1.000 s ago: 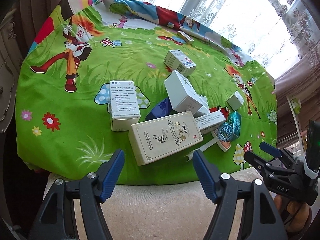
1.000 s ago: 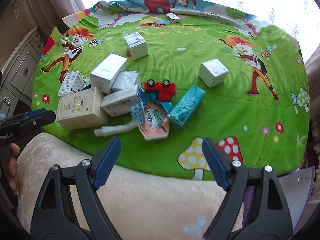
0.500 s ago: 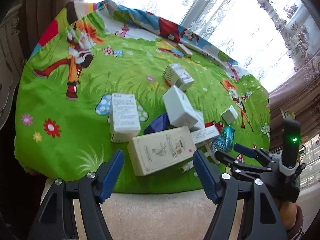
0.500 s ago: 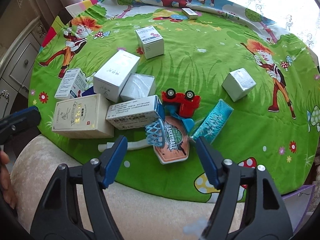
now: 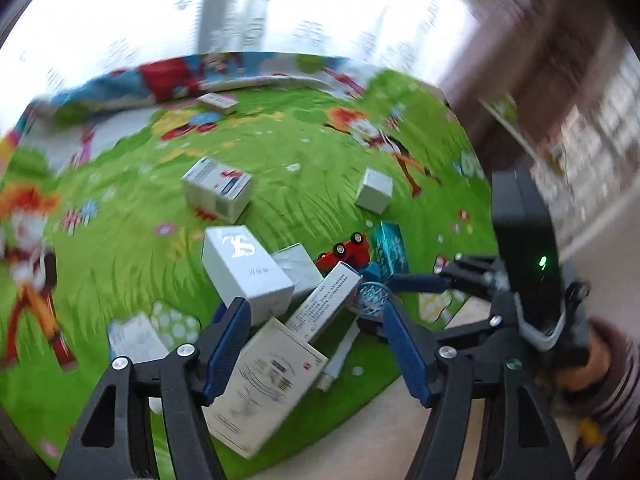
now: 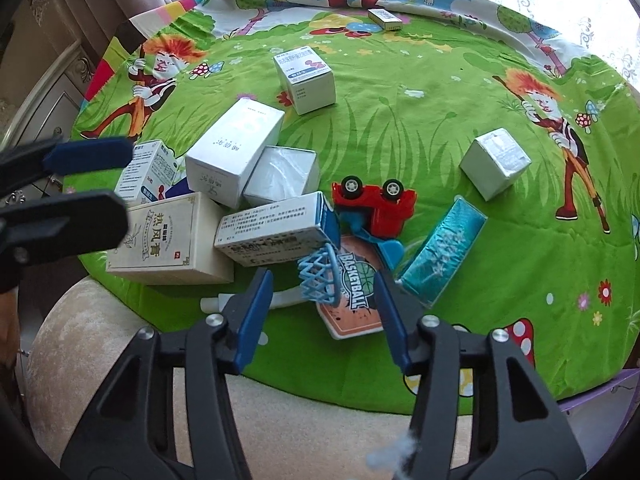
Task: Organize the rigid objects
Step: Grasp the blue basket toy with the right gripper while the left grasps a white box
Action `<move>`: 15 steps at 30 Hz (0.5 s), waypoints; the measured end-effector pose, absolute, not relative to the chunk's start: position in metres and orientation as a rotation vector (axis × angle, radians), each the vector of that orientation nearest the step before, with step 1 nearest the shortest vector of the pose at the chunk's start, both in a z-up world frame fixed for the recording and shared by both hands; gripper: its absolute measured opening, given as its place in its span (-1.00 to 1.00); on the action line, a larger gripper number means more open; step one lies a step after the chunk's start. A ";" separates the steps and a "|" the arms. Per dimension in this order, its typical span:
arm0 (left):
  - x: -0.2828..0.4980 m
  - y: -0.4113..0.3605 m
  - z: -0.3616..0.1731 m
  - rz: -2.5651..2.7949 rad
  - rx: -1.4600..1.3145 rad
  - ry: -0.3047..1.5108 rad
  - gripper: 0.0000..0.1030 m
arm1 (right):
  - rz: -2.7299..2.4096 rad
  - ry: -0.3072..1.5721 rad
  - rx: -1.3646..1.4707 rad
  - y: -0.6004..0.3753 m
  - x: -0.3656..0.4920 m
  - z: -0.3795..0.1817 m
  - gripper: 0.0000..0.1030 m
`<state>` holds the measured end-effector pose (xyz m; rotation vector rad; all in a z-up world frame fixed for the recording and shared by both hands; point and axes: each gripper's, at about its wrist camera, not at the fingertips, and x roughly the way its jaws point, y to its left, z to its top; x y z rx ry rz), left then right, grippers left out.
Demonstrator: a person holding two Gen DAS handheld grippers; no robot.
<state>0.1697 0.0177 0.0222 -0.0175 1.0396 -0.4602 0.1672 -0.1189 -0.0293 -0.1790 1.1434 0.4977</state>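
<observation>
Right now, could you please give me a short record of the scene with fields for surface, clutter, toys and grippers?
surface: green cartoon cloth
clutter: cream box, long white box and printed carton heaped together
toys: red toy car overturned; basketball hoop toy
right gripper: jaws just closing around the hoop toy, not pressing
left gripper: open above the cream box

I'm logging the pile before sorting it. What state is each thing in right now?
Red toy car: flipped, wheels up.
Toy basketball hoop: lying flat, net between the right hand-held gripper's fingers.
Right hand-held gripper: jaws just closing, not yet gripping.
Left hand-held gripper: jaws just closing, holding nothing.
Teal box: lying flat.
Cream box: lying flat.
Small white box: standing apart.
</observation>
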 end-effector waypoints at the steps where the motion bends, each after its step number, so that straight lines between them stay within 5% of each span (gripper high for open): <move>1: 0.172 0.014 0.021 -0.500 0.019 1.044 0.20 | 0.500 1.146 -0.173 -0.119 0.167 -0.030 0.08; 15: 0.198 -0.036 -0.013 -0.730 0.386 1.181 -0.24 | 0.538 1.170 -0.174 -0.121 0.170 -0.042 -0.11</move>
